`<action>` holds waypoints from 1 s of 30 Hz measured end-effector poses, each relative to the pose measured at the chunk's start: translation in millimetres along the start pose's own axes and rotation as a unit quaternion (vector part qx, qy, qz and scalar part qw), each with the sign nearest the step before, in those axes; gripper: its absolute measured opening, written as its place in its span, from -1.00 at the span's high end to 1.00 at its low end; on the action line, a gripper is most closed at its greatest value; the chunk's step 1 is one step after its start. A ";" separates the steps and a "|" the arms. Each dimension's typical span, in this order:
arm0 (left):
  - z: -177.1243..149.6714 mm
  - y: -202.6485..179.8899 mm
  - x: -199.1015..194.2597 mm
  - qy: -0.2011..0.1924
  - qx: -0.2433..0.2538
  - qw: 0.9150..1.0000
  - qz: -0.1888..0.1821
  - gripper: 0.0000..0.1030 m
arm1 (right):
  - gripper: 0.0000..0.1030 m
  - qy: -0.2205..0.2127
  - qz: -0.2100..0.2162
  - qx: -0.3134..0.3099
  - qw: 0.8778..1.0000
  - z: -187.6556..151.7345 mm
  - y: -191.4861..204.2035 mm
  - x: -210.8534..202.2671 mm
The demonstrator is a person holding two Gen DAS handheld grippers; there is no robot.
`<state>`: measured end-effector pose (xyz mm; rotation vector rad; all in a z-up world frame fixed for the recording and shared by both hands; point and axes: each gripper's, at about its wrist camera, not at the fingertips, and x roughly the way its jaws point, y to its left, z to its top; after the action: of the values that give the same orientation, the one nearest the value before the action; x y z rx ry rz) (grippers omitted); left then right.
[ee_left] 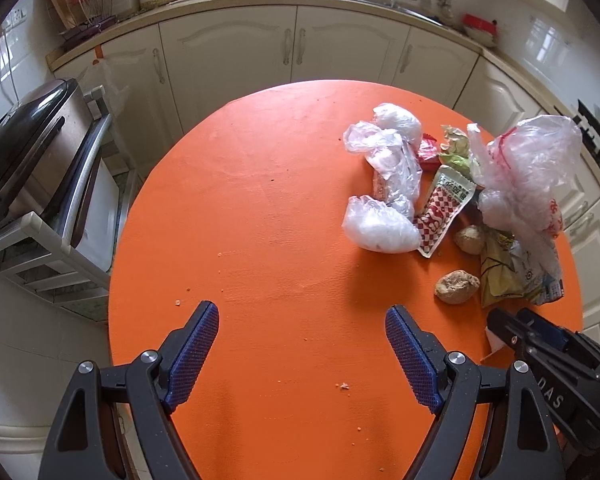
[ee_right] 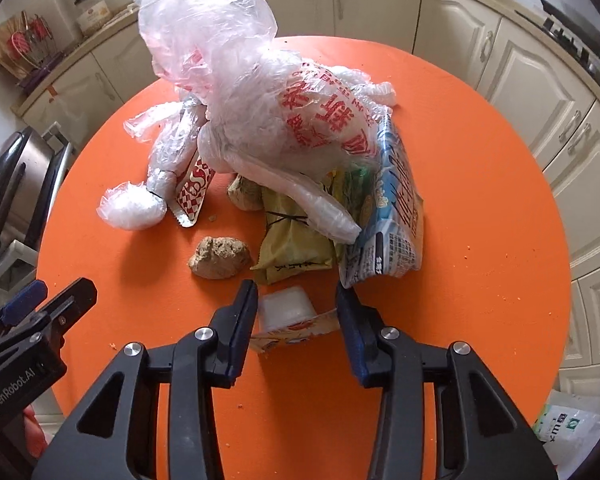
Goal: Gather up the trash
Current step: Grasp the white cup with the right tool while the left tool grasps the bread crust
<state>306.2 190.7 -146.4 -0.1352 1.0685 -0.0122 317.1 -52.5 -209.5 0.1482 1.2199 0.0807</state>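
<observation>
A heap of trash lies on the round orange table (ee_left: 260, 208): crumpled clear plastic bags (ee_left: 384, 168), a big bag with red print (ee_right: 300, 120), a red-checked sachet (ee_left: 440, 208), two brown lumps (ee_right: 218, 257), a yellow-green wrapper (ee_right: 296, 240) and a blue-white snack bag (ee_right: 396, 208). My right gripper (ee_right: 296, 290) is shut on a small white plastic cup (ee_right: 286, 308) with a peeled printed lid, at the near edge of the heap; it also shows in the left wrist view as the right gripper (ee_left: 508, 320). My left gripper (ee_left: 302, 312) hangs open over bare table, left of the heap.
Cream kitchen cabinets (ee_left: 228, 52) and a countertop curve around the far side. A shelf with a dark appliance (ee_left: 24, 148) stands at the table's left. A stove (ee_right: 580, 36) is at the right. A plastic package (ee_right: 568, 432) lies on the floor at the lower right.
</observation>
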 end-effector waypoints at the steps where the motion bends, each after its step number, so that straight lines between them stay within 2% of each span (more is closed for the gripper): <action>1: -0.1 -3.0 -0.5 -0.001 0.003 1.000 -0.002 -0.59 | 0.21 0.004 0.009 -0.004 1.000 -4.2 -1.7 -2.4; 4: -3.3 -12.4 -2.8 -0.002 0.011 1.000 -0.007 -0.59 | 0.21 0.016 0.033 -0.014 0.999 -22.2 -10.9 -12.3; 10: -17.3 -26.9 -3.0 0.009 0.023 1.000 -0.020 -0.59 | 0.15 0.005 0.041 0.007 0.999 -51.8 -45.8 -38.4; 12: -23.3 -30.4 -3.1 0.013 0.028 0.999 -0.024 -0.59 | -0.03 0.005 0.031 0.027 0.999 -59.0 -53.8 -41.4; 14: -28.9 -32.7 -2.2 0.018 0.033 0.999 -0.025 -0.59 | -0.34 -0.001 0.019 0.031 0.999 -68.5 -56.6 -46.7; 17: -34.3 -33.9 -0.2 0.027 0.035 0.999 -0.026 -0.59 | -0.51 -0.019 0.009 0.031 0.999 -80.1 -55.4 -54.4; 20: -36.4 -32.3 0.9 0.029 0.033 0.999 -0.027 -0.59 | -0.51 -0.020 0.018 0.024 0.999 -81.5 -52.8 -54.0; 24: -36.9 -29.2 1.3 0.029 0.032 0.999 -0.025 -0.59 | -0.48 -0.005 0.006 0.025 1.000 -72.6 -40.3 -34.3; 25: -36.9 -28.2 1.7 0.029 0.030 0.999 -0.024 -0.59 | -0.39 0.001 0.003 0.025 1.000 -72.3 -38.9 -30.6; 26: -36.2 -27.3 2.0 0.029 0.029 0.999 -0.023 -0.59 | 0.01 -0.007 -0.011 0.015 1.000 -72.5 -35.5 -32.0; 30: -31.2 -30.4 3.1 0.028 0.029 0.999 -0.022 -0.59 | 0.03 -0.008 0.004 0.023 1.000 -72.8 -41.2 -31.4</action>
<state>282.1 157.0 -160.4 -0.1072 1.1208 -0.0877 237.2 -92.5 -211.2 0.1945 1.2050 0.0588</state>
